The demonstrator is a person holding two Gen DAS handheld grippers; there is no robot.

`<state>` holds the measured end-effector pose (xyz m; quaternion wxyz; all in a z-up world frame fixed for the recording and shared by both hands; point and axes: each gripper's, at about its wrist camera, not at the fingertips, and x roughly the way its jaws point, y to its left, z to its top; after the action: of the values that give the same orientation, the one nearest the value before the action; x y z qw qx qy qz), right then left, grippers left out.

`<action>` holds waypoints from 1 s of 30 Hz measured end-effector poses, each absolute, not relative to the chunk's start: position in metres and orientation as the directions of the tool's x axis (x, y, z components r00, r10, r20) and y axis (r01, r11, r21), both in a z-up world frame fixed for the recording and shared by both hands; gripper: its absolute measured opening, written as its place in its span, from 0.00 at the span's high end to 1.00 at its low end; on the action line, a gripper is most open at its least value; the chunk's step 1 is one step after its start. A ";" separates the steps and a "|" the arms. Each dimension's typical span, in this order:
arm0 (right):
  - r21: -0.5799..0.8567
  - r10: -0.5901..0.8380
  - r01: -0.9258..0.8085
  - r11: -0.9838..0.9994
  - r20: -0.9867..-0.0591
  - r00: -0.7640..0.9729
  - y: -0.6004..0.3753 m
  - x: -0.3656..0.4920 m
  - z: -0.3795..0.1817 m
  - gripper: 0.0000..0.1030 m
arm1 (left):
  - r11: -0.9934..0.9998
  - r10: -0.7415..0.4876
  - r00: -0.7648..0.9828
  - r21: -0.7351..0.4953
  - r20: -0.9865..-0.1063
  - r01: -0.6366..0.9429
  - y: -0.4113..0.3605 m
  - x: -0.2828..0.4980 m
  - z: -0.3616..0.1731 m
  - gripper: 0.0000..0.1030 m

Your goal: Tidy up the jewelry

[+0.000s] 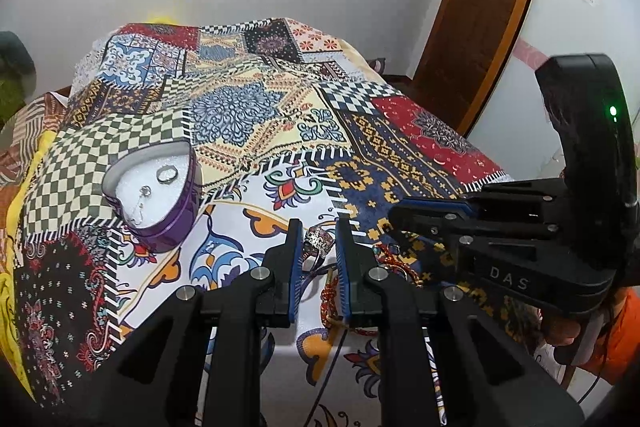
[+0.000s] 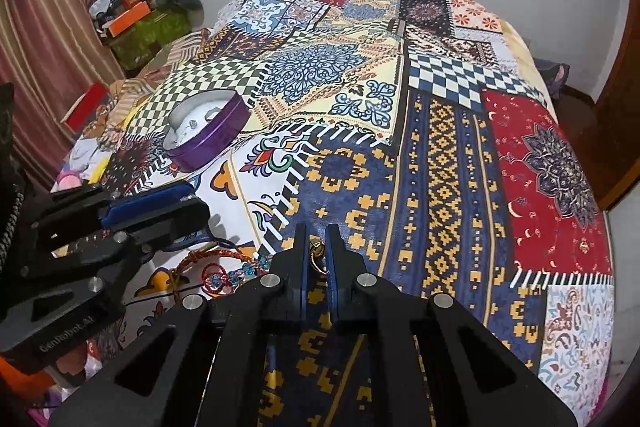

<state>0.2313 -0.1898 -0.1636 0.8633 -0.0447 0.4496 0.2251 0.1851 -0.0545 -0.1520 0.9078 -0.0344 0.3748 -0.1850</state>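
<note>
Purple tin [image 1: 168, 223], heart-shaped with a white liner, sits at the left of the patchwork cloth [image 1: 248, 99] and already holds a ring [image 1: 167, 174] and a thin chain [image 1: 140, 205]. Just right of it, the left gripper [image 1: 318, 239] has its fingers part-spread around a chunky silver ring [image 1: 319, 241] that lies between the pads, though contact cannot be told; this hand is the nearer one to the tin, which lies up and to its left. Farther right, the right gripper [image 2: 317, 250] pinches a small gold ring [image 2: 317, 251] beside the red beaded bracelets [image 2: 224, 273].
</note>
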 end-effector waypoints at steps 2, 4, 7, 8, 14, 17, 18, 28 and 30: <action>0.108 0.338 -0.426 0.898 -0.790 0.512 -0.191 0.227 -0.160 0.93 | 0.931 -0.360 0.658 -0.202 -0.662 0.305 -0.052 0.183 -0.149 0.86; 0.103 0.335 -0.422 0.901 -0.783 0.524 -0.194 0.225 -0.156 0.93 | 0.933 -0.355 0.666 -0.202 -0.656 0.298 -0.049 0.181 -0.146 0.86; 0.104 0.334 -0.411 0.906 -0.773 0.539 -0.198 0.224 -0.149 0.93 | 0.935 -0.351 0.674 -0.206 -0.650 0.288 -0.045 0.179 -0.144 0.86; 0.102 0.331 -0.408 0.907 -0.771 0.544 -0.200 0.224 -0.147 0.93 | 0.936 -0.349 0.678 -0.207 -0.647 0.283 -0.043 0.178 -0.143 0.86; 0.093 0.338 -0.415 0.905 -0.750 0.568 -0.198 0.223 -0.135 0.93 | 0.944 -0.329 0.702 -0.209 -0.631 0.254 -0.029 0.177 -0.136 0.86; 0.093 0.352 -0.428 0.899 -0.735 0.579 -0.191 0.224 -0.126 0.93 | 0.950 -0.313 0.717 -0.207 -0.623 0.234 -0.021 0.179 -0.132 0.86; 0.095 0.361 -0.435 0.896 -0.727 0.584 -0.187 0.225 -0.123 0.93 | 0.952 -0.305 0.722 -0.204 -0.621 0.227 -0.018 0.179 -0.131 0.86; 0.104 0.432 -0.501 0.859 -0.670 0.604 -0.146 0.237 -0.099 0.93 | 0.973 -0.225 0.780 -0.175 -0.583 0.149 0.018 0.183 -0.113 0.86; 0.105 0.444 -0.512 0.853 -0.663 0.603 -0.139 0.239 -0.096 0.93 | 0.977 -0.206 0.790 -0.166 -0.578 0.134 0.024 0.184 -0.110 0.86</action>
<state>0.2394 -0.1388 -0.0962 0.8939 -0.0477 0.3567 0.2673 0.1842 0.0245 -0.1100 0.9441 -0.0582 0.3116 -0.0900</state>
